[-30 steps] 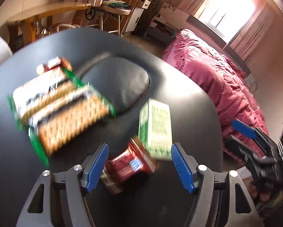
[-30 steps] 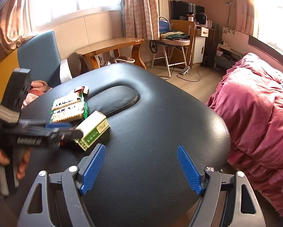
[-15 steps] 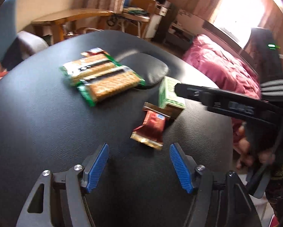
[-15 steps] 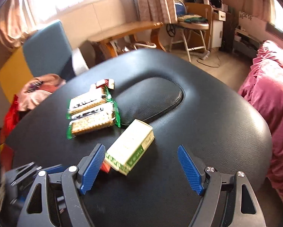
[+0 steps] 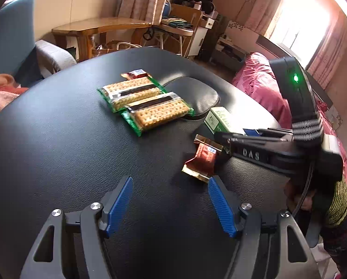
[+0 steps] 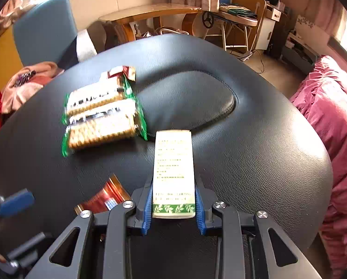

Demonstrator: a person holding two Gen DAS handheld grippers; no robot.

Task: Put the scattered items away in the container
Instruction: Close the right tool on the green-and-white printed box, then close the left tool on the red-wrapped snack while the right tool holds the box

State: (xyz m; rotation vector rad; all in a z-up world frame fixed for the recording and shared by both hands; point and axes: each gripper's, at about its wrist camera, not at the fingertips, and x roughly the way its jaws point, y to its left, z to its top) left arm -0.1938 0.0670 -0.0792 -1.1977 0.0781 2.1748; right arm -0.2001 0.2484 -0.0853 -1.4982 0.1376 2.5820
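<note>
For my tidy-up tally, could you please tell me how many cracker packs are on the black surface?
2: the far cracker pack and the near cracker pack lie side by side, touching. None other shows.

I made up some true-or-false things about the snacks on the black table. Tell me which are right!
1. The right gripper squeezes the green and white box. True.
2. The left gripper holds the red wrapper. False: it is open and empty, and the wrapper lies on the black table.
3. Two cracker packs lie side by side. True.
4. The cracker packs have blue edges. False: their edges are green.
</note>
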